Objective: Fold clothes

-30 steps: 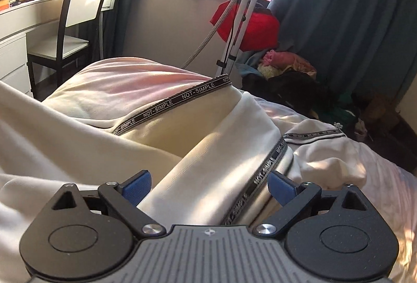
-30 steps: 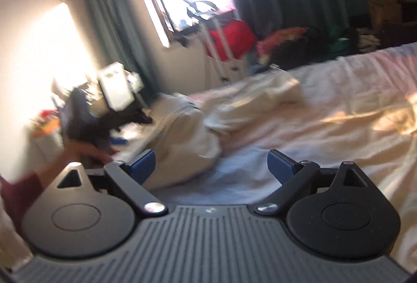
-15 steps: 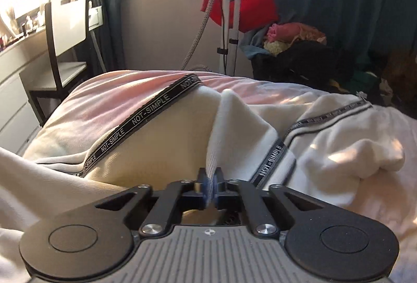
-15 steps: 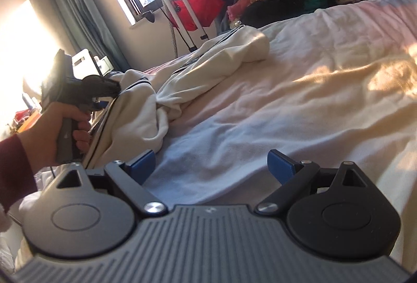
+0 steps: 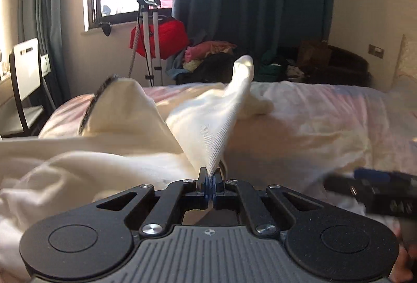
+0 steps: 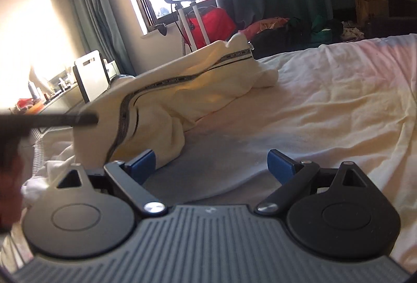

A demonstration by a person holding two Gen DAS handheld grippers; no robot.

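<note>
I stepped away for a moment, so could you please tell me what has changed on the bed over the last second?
The left gripper, open a second ago, closed its fingers on a fold of the cream garment and has drawn it up off the bed, toward the right gripper. The garment's far end now stands higher. The right gripper stays open and empty over the sheet; the room behind is unchanged.

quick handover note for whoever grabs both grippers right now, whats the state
Left gripper: shut on a fold of the cream garment, lifting it in a peak off the bed.
Right gripper: open, nothing between its pads, low over the sheet beside the garment.
Garment: bunched on the window side of the bed, its black lettered trim showing.
Done: one grasp only; no neat fold visible.
Left: probably spread it flat, take a second edge with the right gripper, then fold.
</note>
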